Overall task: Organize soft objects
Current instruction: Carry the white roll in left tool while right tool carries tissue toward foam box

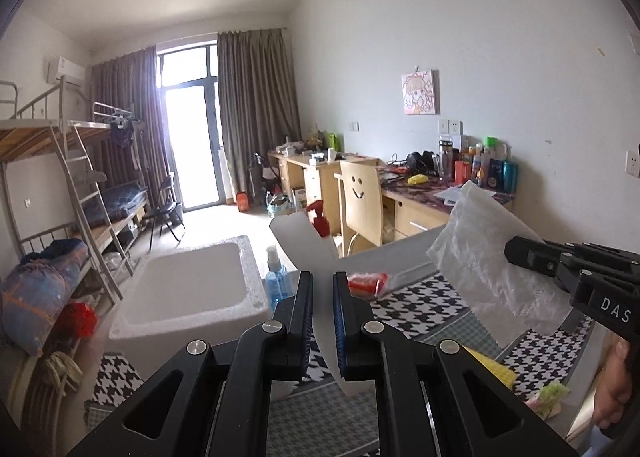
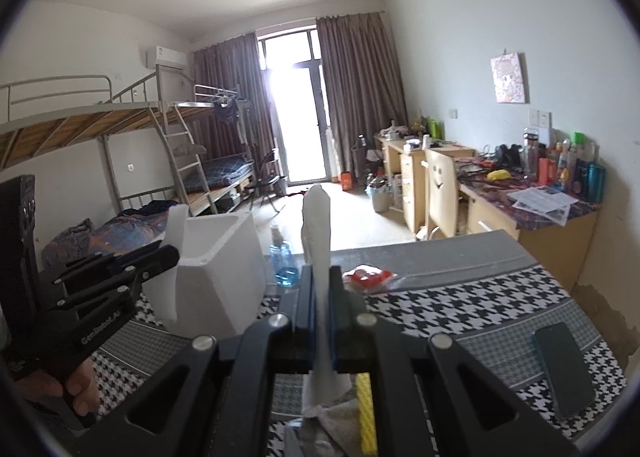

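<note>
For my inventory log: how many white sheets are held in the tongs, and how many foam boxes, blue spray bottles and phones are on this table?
white sheets: 2
foam box: 1
blue spray bottle: 1
phone: 1
Total: 5

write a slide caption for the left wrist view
Left tool shut on a white sheet, right tool holding a crinkled bag above the houndstooth table.
</note>
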